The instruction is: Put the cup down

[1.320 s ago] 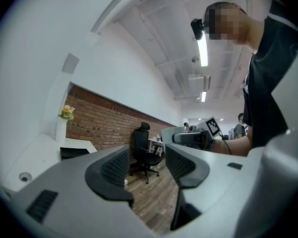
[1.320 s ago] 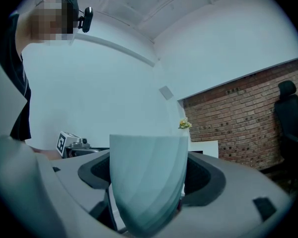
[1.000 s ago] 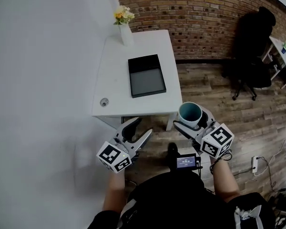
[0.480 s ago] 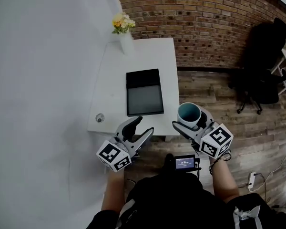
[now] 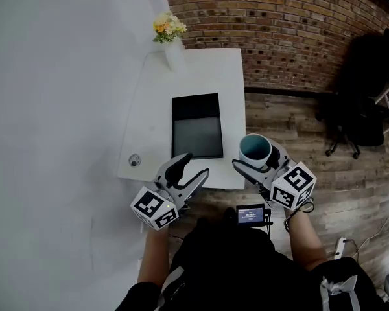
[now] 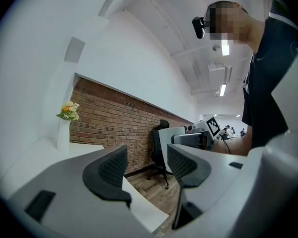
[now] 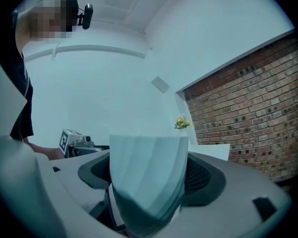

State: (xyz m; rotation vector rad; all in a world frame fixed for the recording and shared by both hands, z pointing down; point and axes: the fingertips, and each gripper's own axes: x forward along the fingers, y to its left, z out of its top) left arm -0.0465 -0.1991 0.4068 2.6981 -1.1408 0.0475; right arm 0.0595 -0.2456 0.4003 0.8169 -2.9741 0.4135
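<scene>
Right claw (image 5: 257, 161) clamps a pale-teal ribbed cup (image 5: 254, 146). If it lets go short of the white surface (image 5: 201, 70) ahead-left, the cup could fall. The empty left claw (image 5: 194, 164) is opening.

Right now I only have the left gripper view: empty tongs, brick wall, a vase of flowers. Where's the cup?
Observer: The pale teal cup, dark teal inside, is clamped upright between the right tongs.
Operator: Is it on the table yet?
Observer: No. In the head view it hangs in the air by the near right corner of the white table, not resting on it.
Operator: Anything else on that table?
Observer: A flat black rectangular tray lies mid-table, apart from the cup.
</scene>
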